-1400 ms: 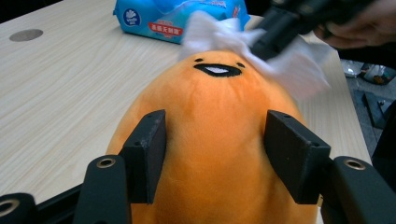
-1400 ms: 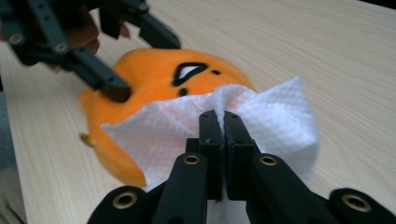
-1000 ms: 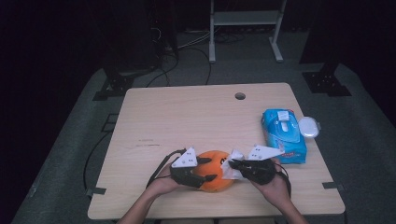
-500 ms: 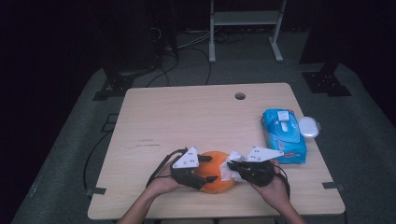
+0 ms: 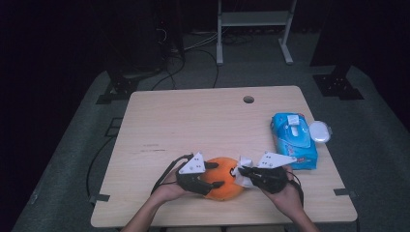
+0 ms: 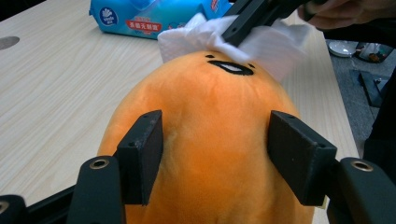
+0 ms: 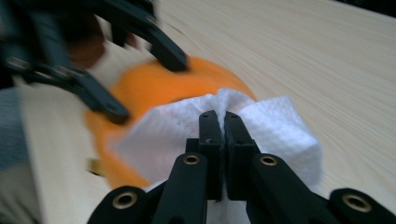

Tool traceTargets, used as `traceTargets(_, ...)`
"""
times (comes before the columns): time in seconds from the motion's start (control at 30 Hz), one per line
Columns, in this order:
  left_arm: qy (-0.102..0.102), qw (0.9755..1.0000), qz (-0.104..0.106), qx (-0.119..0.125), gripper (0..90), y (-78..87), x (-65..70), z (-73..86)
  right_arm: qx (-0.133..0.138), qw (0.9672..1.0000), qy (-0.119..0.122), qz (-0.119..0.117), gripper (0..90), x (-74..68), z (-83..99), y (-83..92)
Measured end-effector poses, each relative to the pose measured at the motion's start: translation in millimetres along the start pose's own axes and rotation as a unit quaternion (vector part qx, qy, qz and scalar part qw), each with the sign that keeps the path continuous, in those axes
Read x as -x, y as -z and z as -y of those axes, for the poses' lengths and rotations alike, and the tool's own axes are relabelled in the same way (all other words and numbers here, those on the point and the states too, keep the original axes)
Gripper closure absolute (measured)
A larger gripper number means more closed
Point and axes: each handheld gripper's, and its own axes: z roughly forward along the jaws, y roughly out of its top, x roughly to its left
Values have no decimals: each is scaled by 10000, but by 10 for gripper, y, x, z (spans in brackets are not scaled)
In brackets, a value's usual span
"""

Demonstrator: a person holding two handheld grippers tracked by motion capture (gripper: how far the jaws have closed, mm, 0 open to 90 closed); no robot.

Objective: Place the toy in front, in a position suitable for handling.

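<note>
An orange plush toy [image 5: 223, 186] with a small face [image 6: 229, 66] lies near the table's front edge. My left gripper [image 5: 215, 175] reaches it from the left. Its jaws have just been closing, and both pads [image 6: 140, 156] press into the toy's sides. My right gripper [image 5: 240, 173] comes from the right, shut on a white wipe [image 7: 275, 126]. The wipe [image 6: 280, 44] rests against the toy's face end. In the right gripper view the toy [image 7: 149, 88] lies behind the wipe, with the left gripper's fingers [image 7: 163, 46] over it.
A blue pack of wet wipes [image 5: 294, 140] lies at the table's right edge, with a white lid [image 5: 319, 130] beside it. A cable hole [image 5: 248, 99] sits near the far edge of the wooden table [image 5: 193, 121]. Stands and cables are on the floor behind.
</note>
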Motion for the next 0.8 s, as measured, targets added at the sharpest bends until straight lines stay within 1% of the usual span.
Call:
traceTargets(0.07,-3,10000,0,11,362,-1,1,0,175,9992,45,-353,870,-76,-45,17)
traceTargets(0.1,-1,10000,4,12,362,0,0,1,215,9983,120,-522,869,-123,-66,22)
traceTargets(0.17,1,10000,10,31,362,0,0,5,167,9970,279,-700,868,-188,-89,10)
traceTargets(0.2,10,10000,9,33,362,1,2,7,110,9970,326,-697,866,-201,-83,-1)
traceTargets(0.23,7,10000,7,35,362,1,4,7,66,9971,353,-669,857,-193,-70,-14)
traceTargets(0.3,8,10000,5,35,361,2,7,7,11,9973,382,-632,811,-176,-47,-23)
traceTargets(0.33,5,10000,4,39,360,2,5,9,20,9974,460,-552,799,-182,-49,-6)
traceTargets(0.37,11,10000,4,46,360,2,2,10,20,9974,460,-552,799,-182,-49,-6)
traceTargets(0.43,16,10000,11,51,360,2,-3,12,31,9976,551,-419,784,-184,-55,15)
traceTargets(0.47,0,10000,13,47,361,3,-2,12,72,9979,550,-323,768,-165,-55,34)
traceTargets(0.5,-15,10000,21,42,361,3,0,11,72,9979,550,-323,768,-165,-55,34)
traceTargets(0.53,-25,10000,33,41,361,3,2,11,85,9982,527,-274,769,-148,-54,38)
traceTargets(0.57,-32,10000,62,40,368,3,8,11,46,9988,458,-135,781,-110,-46,32)
traceTargets(0.6,-32,10000,62,40,374,3,8,11,46,9988,458,-135,781,-110,-46,32)
traceTargets(0.63,-36,10000,78,42,374,2,12,13,14,9991,428,-75,799,-85,-38,20)
traceTargets(0.67,-51,9999,84,42,379,1,10,13,-37,9997,238,-61,837,-15,-15,-8)
traceTargets(0.7,-48,9999,87,38,381,1,10,13,-59,9999,124,-52,846,27,-5,-19)
traceTargets(0.73,-60,9999,94,35,383,2,11,13,-101,9999,45,25,851,63,2,-24)
traceTargets(0.77,-60,9999,94,35,384,2,11,13,-101,9999,45,25,851,63,2,-24)
traceTargets(0.8,-69,9999,99,39,384,1,14,14,-135,9998,-76,117,857,121,13,-23)
